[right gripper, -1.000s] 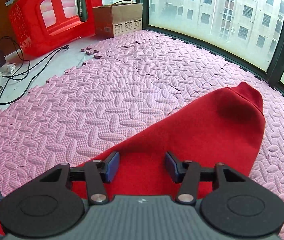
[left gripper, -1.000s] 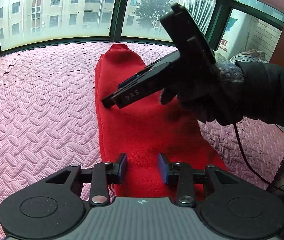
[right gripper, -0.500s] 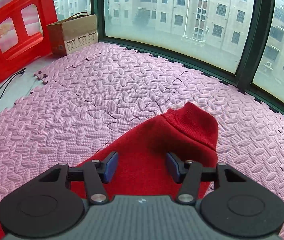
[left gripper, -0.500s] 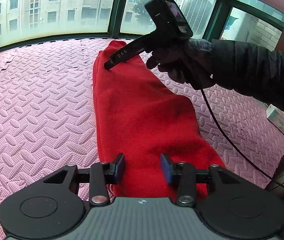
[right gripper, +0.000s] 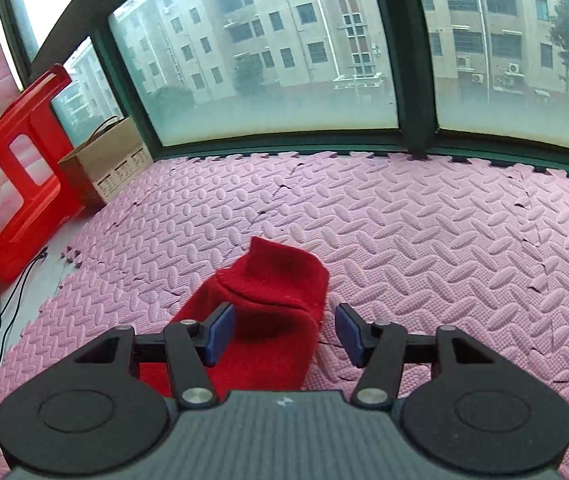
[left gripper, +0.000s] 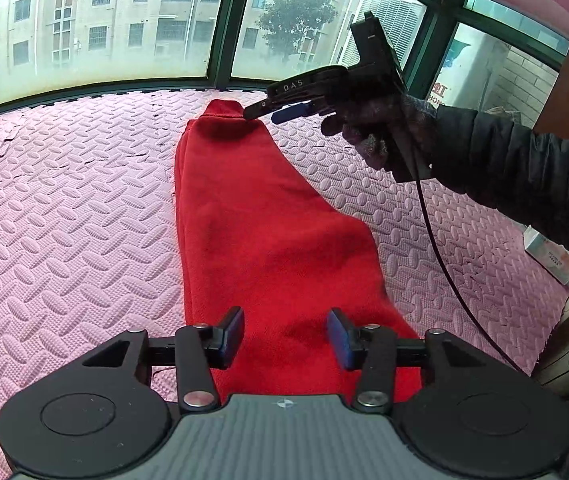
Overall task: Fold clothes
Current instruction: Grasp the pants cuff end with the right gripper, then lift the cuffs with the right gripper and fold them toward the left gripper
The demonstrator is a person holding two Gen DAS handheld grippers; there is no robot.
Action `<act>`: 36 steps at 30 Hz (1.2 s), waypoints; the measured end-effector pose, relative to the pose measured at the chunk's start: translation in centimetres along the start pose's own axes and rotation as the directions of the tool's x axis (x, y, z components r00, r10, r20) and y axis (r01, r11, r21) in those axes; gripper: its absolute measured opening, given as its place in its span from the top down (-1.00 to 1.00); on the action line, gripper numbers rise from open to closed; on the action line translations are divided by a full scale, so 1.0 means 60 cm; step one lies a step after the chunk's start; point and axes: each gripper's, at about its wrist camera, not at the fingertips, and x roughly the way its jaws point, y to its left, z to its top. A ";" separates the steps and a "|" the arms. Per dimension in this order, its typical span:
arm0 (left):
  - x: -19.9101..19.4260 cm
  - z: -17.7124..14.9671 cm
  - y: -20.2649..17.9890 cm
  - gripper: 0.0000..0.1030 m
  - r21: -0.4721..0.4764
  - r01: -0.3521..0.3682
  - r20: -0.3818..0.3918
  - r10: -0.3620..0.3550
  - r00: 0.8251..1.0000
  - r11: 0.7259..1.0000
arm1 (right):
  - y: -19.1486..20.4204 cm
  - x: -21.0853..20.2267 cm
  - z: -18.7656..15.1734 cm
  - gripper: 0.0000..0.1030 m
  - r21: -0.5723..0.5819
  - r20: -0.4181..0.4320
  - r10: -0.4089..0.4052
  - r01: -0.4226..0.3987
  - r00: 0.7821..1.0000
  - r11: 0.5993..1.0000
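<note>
A red knit garment (left gripper: 260, 232) lies folded into a long strip on the pink foam mat (left gripper: 64, 208), running away from me. My left gripper (left gripper: 284, 332) is open and empty, just above the garment's near end. My right gripper (left gripper: 262, 110) shows in the left wrist view, held by a gloved hand at the garment's far end. In the right wrist view the right gripper (right gripper: 284, 336) is open and empty, with the ribbed far end of the garment (right gripper: 280, 280) between and beyond its fingers.
Windows with dark green frames (right gripper: 420, 128) border the mat at the back. A red plastic stool (right gripper: 8, 184) and a cardboard box (right gripper: 112, 164) stand at the left. Cables (right gripper: 0, 312) lie on bare floor. A small box (left gripper: 548, 256) lies at the right.
My right gripper has moved along the garment from its middle to its far ribbed end, staying open. The left gripper has stayed open at the near end.
</note>
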 end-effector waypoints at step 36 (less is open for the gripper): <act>0.164 0.077 -0.068 -0.03 0.072 0.185 -0.153 -0.172 0.973 0.980 | 0.057 -0.046 0.045 0.59 -0.015 0.073 0.232 -0.231 0.970 0.973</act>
